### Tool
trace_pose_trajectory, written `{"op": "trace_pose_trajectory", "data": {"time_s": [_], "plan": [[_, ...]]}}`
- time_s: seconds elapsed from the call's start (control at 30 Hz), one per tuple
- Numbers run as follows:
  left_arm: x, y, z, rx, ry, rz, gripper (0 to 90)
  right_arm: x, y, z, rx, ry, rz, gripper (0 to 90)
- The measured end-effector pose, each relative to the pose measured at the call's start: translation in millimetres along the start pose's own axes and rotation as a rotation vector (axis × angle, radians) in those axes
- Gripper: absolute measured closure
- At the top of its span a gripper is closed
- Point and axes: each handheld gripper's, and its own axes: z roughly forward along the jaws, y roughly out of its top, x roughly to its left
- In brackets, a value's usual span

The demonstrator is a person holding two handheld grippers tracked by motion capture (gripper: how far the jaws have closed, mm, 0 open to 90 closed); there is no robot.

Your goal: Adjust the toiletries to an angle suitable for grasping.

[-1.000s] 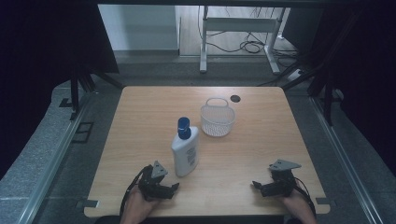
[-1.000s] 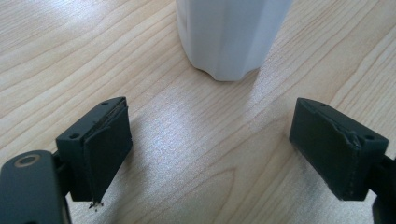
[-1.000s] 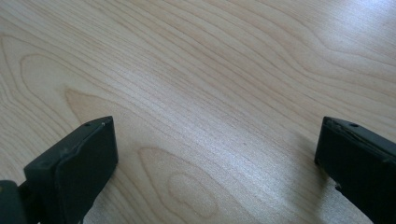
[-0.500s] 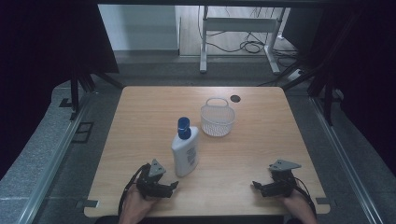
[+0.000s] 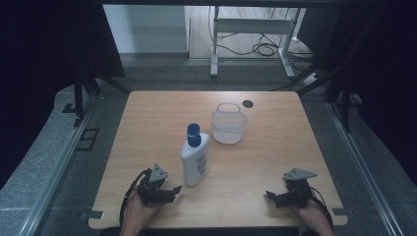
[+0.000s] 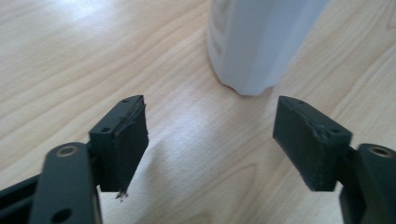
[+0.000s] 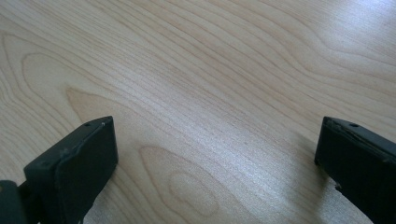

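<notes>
**White bottle stands just ahead of the left gripper**

The white plastic bottle with a blue cap [image 5: 195,158] stands upright at the lower middle of the high view, on the light wooden table [image 5: 275,147]. At the lower left of that frame, the left gripper [image 5: 173,190] lies in a hand and points at the bottle's base. In the left gripper view its jaws have just been closing, yet a broad gap remains, with bare wood between them and the bottle [image 6: 261,42] just beyond the tips, untouched. At the lower right, the right gripper [image 5: 270,195] sits well apart from the bottle, jaws spread wide over bare table. Farther up, right of centre, a white mesh basket with a handle [image 5: 229,125] stands near the bottle's cap. Beyond it, a small dark round hole [image 5: 247,103] marks the table's far edge.
</notes>
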Motion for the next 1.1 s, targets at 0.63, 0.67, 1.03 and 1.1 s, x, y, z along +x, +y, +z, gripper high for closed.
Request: {"op": "trace_pose_trajectory", "data": {"time_s": [0.63, 0.67, 1.03, 1.1], "plan": [[21.8, 18.5, 11.3, -0.038, 0.017, -0.039, 57.3, 0.0, 0.1, 0.1, 0.000, 0.000, 0.000, 0.0], [22.8, 20.0, 12.2, -0.041, 0.015, -0.042, 61.8, 0.0, 0.1, 0.1, 0.000, 0.000, 0.000, 0.0], [27.3, 33.1, 29.1, -0.053, -0.040, -0.056, 89.1, 0.0, 0.2, 0.3, -0.001, 0.000, -0.001, 0.0], [26.2, 34.6, 32.4, -0.055, -0.051, -0.059, 89.2, 0.0, 0.2, 0.3, 0.000, 0.000, -0.001, 0.0]]}}
